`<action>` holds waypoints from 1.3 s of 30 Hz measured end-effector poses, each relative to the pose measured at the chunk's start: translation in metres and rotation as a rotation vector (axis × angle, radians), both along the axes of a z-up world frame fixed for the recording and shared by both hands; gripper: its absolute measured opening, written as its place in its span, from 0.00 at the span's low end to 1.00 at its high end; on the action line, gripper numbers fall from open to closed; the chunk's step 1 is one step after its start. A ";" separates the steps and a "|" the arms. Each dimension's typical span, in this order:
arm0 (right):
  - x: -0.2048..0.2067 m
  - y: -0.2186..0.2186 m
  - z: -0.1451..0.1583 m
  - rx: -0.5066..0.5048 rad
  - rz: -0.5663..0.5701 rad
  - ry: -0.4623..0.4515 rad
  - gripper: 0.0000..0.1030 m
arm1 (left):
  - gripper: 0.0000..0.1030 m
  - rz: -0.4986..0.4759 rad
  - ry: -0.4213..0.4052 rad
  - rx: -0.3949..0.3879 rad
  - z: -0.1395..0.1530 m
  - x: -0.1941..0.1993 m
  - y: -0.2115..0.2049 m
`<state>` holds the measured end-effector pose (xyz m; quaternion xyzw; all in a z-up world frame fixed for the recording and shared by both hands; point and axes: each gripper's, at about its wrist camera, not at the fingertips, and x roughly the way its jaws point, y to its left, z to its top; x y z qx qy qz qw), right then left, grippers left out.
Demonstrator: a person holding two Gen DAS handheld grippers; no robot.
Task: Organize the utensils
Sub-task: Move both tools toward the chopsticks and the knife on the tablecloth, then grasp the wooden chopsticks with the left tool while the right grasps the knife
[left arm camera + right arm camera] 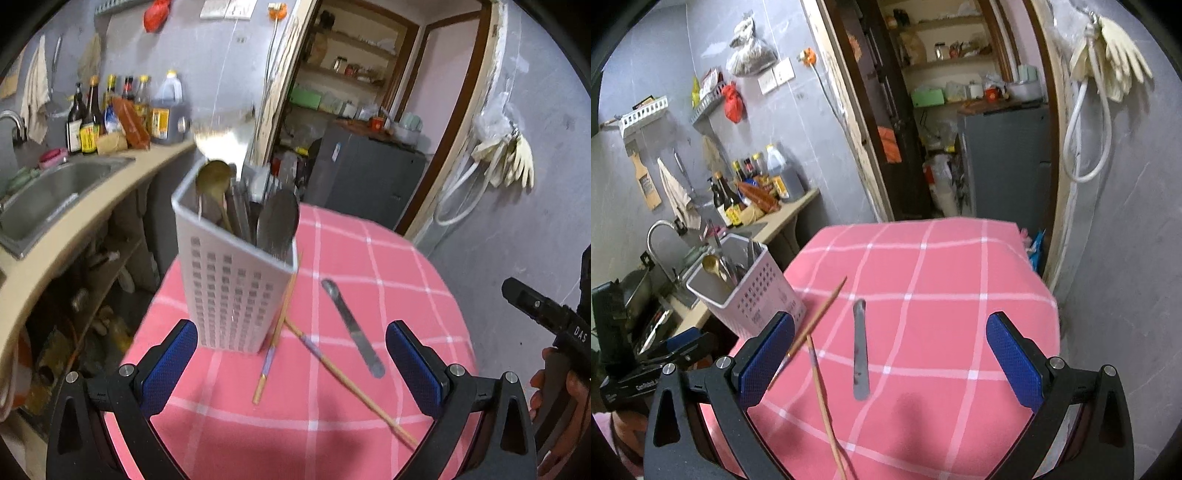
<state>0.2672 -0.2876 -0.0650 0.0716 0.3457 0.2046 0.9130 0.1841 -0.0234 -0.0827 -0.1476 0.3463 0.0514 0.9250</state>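
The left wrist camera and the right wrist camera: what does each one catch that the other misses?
Only the left view shows the steel sink basin and the holder's big spoon bowl close up. Only the right view shows the wooden board hung on the wall and the far table edge. Both show the crossed chopsticks, the flat metal utensil, the pink checked cloth and the hanging gloves.

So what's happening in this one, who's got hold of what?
Nobody is holding anything yet. A person has a gripper in each hand over a table with a pink checked cloth. The left gripper and right gripper are both open and empty. A white perforated utensil holder already contains spoons and other utensils. Two chopsticks lie crossed on the cloth beside it, one leaning against it, and a flat metal utensil lies loose nearby.
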 end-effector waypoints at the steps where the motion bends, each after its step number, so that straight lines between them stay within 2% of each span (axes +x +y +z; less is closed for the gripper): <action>1: 0.001 0.002 -0.004 -0.003 0.006 0.010 0.99 | 0.98 0.000 0.008 -0.006 -0.005 0.000 0.000; 9: 0.024 0.011 -0.039 -0.029 0.094 0.107 0.99 | 0.80 0.007 0.082 -0.031 -0.042 0.010 -0.004; 17: 0.046 0.037 -0.074 -0.077 0.183 0.187 0.98 | 0.51 0.035 0.154 -0.059 -0.071 0.026 -0.003; 20: 0.052 0.050 -0.085 -0.100 0.219 0.210 0.89 | 0.42 0.055 0.188 -0.061 -0.081 0.033 -0.004; 25: 0.062 0.071 -0.103 -0.139 0.294 0.260 0.56 | 0.34 0.087 0.227 -0.069 -0.093 0.041 -0.005; 27: 0.067 0.081 -0.111 -0.157 0.322 0.278 0.49 | 0.33 0.091 0.234 -0.074 -0.095 0.043 -0.005; 30: 0.076 0.091 -0.118 -0.159 0.349 0.309 0.47 | 0.27 0.091 0.250 -0.070 -0.097 0.048 -0.005; 33: 0.085 0.102 -0.121 -0.166 0.370 0.315 0.43 | 0.12 0.095 0.263 -0.056 -0.098 0.052 -0.008; 39: 0.098 0.119 -0.126 -0.186 0.411 0.354 0.36 | 0.09 0.068 0.276 -0.069 -0.100 0.051 -0.012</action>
